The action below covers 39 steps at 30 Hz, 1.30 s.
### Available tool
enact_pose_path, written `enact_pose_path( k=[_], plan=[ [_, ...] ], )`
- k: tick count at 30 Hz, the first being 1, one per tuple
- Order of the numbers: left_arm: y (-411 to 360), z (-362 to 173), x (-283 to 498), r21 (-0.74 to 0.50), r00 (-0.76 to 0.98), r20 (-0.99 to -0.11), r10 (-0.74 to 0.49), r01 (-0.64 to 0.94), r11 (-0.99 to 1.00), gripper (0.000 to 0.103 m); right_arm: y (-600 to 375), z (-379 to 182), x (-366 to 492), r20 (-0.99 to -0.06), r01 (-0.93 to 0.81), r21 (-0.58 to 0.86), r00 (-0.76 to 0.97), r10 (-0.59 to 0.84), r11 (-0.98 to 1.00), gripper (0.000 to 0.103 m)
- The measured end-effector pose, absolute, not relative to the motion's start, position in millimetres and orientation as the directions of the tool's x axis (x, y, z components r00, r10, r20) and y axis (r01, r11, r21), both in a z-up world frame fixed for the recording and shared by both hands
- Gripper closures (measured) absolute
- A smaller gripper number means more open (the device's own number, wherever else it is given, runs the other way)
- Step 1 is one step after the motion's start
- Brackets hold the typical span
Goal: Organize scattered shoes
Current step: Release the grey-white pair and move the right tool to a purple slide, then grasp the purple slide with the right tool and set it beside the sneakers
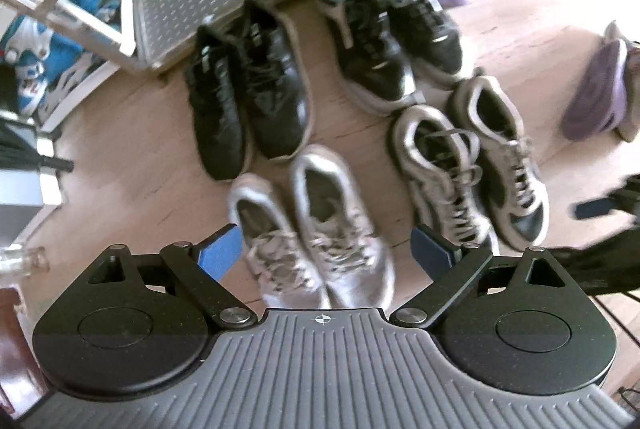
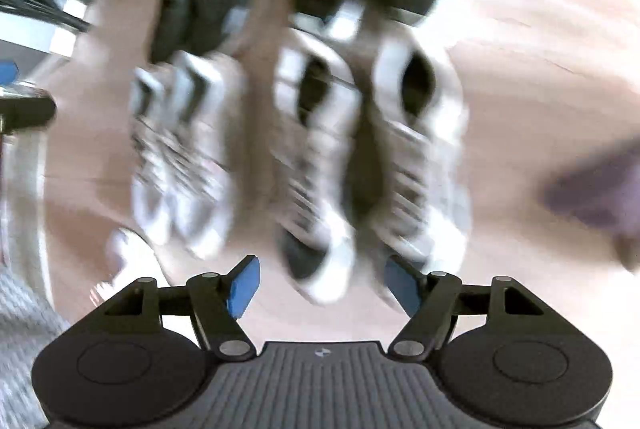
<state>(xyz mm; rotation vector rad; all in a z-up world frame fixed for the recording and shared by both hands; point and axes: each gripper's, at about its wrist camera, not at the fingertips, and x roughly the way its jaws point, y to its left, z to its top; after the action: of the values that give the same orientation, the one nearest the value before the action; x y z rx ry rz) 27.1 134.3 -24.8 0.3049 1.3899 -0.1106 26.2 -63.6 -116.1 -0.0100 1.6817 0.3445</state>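
Wooden floor (image 1: 132, 189), paired shoes (image 1: 248, 89)

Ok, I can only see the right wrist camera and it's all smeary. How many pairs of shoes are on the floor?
Observer: Four pairs, each side by side: a black pair, a black-and-teal pair, a grey-and-black pair and a pale grey pair.
Operator: Is any shoe all by itself?
Observer: Yes. A purple slipper lies apart from the pairs, near the right edge of the left wrist view.
Operator: Is the other gripper holding something?
Observer: No. The left gripper is open and empty, above the pale grey pair.
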Motion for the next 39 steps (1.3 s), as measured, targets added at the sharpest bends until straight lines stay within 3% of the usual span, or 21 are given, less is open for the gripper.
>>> enact_pose_path(
  k=[4, 7, 11, 15, 19, 22, 24, 27, 34, 37, 39],
  plan=[
    [95.5, -4.0, 18.4, 0.154, 0.245, -0.966, 0.079, 0.303, 0.94, 0.008, -127.6, -97.3, -0.5, -0.968, -0.058, 0.222, -0.137, 0.213, 0.973, 0.025],
    [71.5, 3.9, 11.4, 0.147, 0.251, -0.966, 0.069, 0.306, 0.941, 0.008, -152.7, -107.1, -9.6, -0.962, 0.068, 0.241, -0.117, 0.248, 0.968, 0.025],
    [52.5, 1.6, -3.5, 0.107, 0.22, -0.974, 0.048, 0.269, 0.957, 0.008, -146.2, -112.3, -2.7, -0.957, 0.078, 0.264, -0.104, 0.271, 0.961, 0.028],
    [46.7, -18.6, -12.5, 0.035, 0.194, -0.981, -0.009, 0.224, 0.974, 0.008, -139.6, -104.5, 5.9, -0.962, 0.012, 0.269, -0.041, 0.269, 0.963, 0.04],
    [43.3, -43.4, -3.0, 0.022, 0.126, -0.992, -0.005, 0.209, 0.978, 0.011, -139.6, -112.2, 11.5, -0.96, -0.018, 0.278, -0.039, 0.277, 0.961, 0.066],
    [32.8, -42.7, 12.9, 0.033, 0.165, -0.986, -0.003, 0.216, 0.976, 0.011, -147.5, -119.9, 16.9, -0.954, 0.018, 0.296, -0.044, 0.297, 0.955, 0.067],
    [26.8, -39.2, 20.7, 0.015, 0.179, -0.984, -0.024, 0.213, 0.977, 0.01, -156.7, -120.6, 26.5, -0.959, 0.048, 0.284, -0.006, 0.285, 0.958, 0.066],
    [15.5, -35.0, 29.6, -0.017, 0.191, -0.98, -0.062, 0.229, 0.973, 0.009, -179.8, -123.1, 45.5, -0.973, 0.107, 0.227, 0.058, 0.222, 0.968, 0.049],
    [-3.1, -46.8, 41.3, 0.014, 0.176, -0.984, -0.037, 0.279, 0.96, 0.009, -230.3, -153.4, 88.2, -0.995, 0.264, 0.085, 0.08, 0.066, 0.961, 0.035],
    [2.1, -53.3, 44.8, 0.022, 0.163, -0.986, -0.021, 0.256, 0.966, 0.009, -226.3, -174.3, 104.1, -0.996, 0.24, 0.064, 0.069, 0.049, 0.969, 0.025],
    [7.0, -59.5, 46.0, 0.031, 0.148, -0.989, -0.006, 0.245, 0.969, 0.009, -219.2, -194.1, 116.1, -0.999, 0.186, 0.013, 0.045, 0.005, 0.982, 0.024]
  ],
)
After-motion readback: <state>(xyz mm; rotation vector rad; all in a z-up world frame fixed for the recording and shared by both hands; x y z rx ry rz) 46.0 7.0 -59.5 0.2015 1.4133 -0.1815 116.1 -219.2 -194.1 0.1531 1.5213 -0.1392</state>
